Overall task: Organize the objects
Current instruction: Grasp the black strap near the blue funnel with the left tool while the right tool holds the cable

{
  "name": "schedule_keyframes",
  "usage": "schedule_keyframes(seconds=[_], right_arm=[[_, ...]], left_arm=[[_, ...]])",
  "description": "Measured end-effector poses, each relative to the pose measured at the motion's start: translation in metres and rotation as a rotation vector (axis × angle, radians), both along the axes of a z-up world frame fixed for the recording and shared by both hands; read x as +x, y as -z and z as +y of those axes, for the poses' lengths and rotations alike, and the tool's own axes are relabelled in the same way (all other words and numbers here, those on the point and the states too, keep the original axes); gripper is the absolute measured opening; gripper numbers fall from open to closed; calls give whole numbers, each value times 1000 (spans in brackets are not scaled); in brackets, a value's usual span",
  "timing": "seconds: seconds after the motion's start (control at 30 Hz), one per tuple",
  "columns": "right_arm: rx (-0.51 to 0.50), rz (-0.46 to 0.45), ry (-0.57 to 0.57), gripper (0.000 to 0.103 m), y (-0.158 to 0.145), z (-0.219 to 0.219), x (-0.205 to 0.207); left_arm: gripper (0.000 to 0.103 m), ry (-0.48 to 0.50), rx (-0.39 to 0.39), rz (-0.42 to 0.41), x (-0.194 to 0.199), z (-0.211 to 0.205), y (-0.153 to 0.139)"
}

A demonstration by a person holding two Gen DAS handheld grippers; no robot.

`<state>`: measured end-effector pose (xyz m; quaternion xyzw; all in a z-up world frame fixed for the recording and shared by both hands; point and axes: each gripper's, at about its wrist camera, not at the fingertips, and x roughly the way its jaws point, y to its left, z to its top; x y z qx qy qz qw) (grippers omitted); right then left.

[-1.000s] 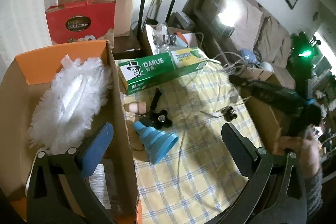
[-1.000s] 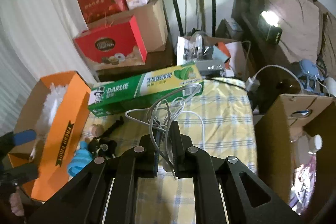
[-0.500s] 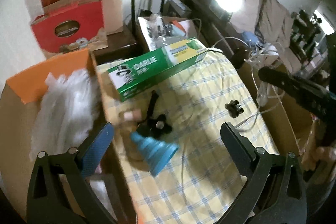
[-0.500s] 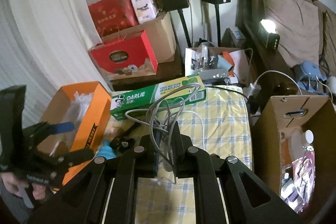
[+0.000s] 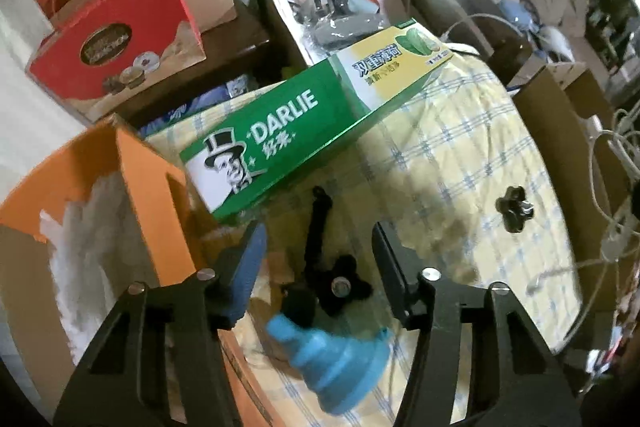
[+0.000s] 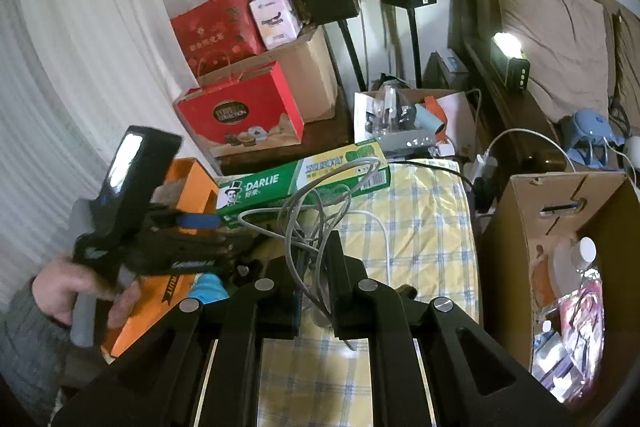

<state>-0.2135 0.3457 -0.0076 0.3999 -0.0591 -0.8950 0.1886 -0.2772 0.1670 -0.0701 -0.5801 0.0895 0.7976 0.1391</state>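
Green toothpaste box (image 5: 304, 131) and orange carton (image 5: 148, 183) crowd the black knob-and-rod piece (image 5: 332, 267) on the checked desk (image 5: 460, 155). Left tongs (image 5: 316, 247), just narrowing, straddle it untouched beside a blue funnel (image 5: 340, 363). Right tongs (image 6: 310, 255) pinch grey cable (image 6: 312, 211).

Tongs (image 5: 316, 243) over black clamp (image 5: 328, 267)
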Motion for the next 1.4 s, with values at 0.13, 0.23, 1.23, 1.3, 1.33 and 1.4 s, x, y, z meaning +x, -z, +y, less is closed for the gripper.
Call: schedule_keyframes(seconds=[0.13, 0.23, 1.23, 1.3, 1.33, 1.4], right_arm=[[0, -8, 2, 9, 4, 1, -1], [-6, -10, 5, 9, 5, 3, -2], [6, -19, 12, 9, 4, 4, -6], [9, -8, 14, 9, -1, 3, -5], [9, -4, 15, 9, -4, 3, -4], [8, 5, 16, 9, -9, 1, -3]], left_arm=[[41, 16, -57, 11, -7, 8, 4], [25, 21, -14, -11, -4, 7, 0], [9, -23, 18, 37, 5, 8, -3], [9, -33, 56, 62, 12, 2, -16], [9, -40, 80, 82, 16, -2, -25], [9, -51, 116, 118, 21, -9, -42]])
